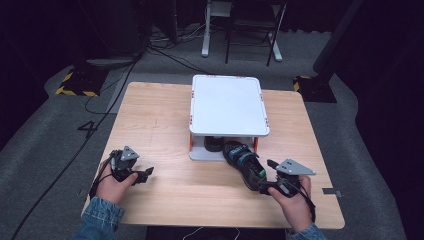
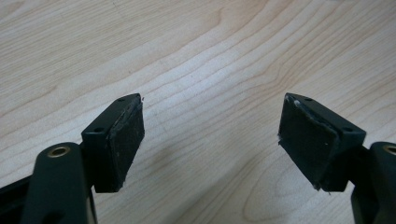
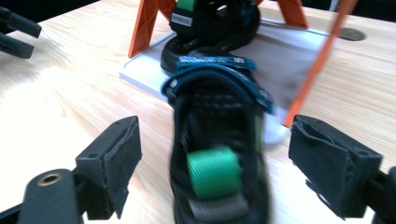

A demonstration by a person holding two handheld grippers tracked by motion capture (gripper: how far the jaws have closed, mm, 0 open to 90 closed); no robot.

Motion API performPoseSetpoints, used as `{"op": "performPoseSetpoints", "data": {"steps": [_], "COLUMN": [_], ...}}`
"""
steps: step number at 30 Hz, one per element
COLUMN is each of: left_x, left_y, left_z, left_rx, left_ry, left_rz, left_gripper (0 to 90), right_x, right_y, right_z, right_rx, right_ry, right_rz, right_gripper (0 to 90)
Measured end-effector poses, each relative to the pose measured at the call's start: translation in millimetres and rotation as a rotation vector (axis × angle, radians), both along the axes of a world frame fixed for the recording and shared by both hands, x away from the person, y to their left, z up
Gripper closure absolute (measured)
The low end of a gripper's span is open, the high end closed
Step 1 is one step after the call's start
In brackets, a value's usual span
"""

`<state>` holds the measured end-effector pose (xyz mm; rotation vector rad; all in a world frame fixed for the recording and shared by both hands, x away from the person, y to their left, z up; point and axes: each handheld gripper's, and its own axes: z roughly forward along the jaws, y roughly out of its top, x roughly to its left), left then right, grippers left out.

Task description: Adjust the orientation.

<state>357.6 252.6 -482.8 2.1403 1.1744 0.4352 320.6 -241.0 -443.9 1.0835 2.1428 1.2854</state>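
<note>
Black mesh shoe (image 3: 215,154) with teal straps, toe on white rack (image 1: 228,105) base, heel between right gripper (image 3: 215,163) wide padded jaws, untouched, left gripper (image 2: 210,140) wide over pale woodgrain table (image 1: 150,120).

Shoes: two, one (image 1: 243,163) half out, one (image 1: 214,144) under the rack (image 1: 228,104). Racks: one. Grippers: two, left gripper (image 1: 145,174) and right gripper (image 1: 265,176).

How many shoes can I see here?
2. One shoe lies half out of the white rack, its heel toward the right gripper, between the open fingers. The second shoe sits on the rack's lower shelf. More may hide beneath the top.
</note>
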Motion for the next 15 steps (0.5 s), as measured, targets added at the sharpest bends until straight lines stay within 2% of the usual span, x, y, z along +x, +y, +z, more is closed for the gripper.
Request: {"op": "performPoseSetpoints", "data": {"steps": [3, 4, 5, 7, 10, 15], "left_x": [1.9, 2.1, 2.7, 3.2, 3.8, 4.1], "left_y": [-1.3, -2.0, -2.1, -4.0, -5.9, -5.2], "left_z": [-0.2, -0.2, -0.2, -0.7, -1.0, -2.6], "left_rx": [0.002, 0.000, 0.003, -0.002, 0.001, 0.006], "left_ry": [0.000, 0.003, 0.003, 0.011, 0.006, 0.014], "left_rz": [-0.008, -0.006, -0.008, -0.008, -0.018, -0.017], "left_gripper": [23.2, 23.2, 23.2, 23.2, 23.1, 23.1], "right_x": [-9.5, -12.8, -18.3, -19.2, -15.0, -6.8], "right_y": [-16.3, -18.6, -20.6, -20.8, -20.3, -11.9], "right_z": [-3.9, -7.8, -17.8, -22.0, -36.7, -48.0], "right_rx": [-0.001, -0.017, -0.079, -0.097, -0.106, -0.142], "right_ry": [0.044, 0.059, 0.075, 0.083, 0.149, 0.172], "right_rz": [0.018, 0.040, 0.062, 0.059, 0.061, 0.080], "right_gripper": [28.1, 27.2, 27.0, 26.9, 27.5, 25.6]}}
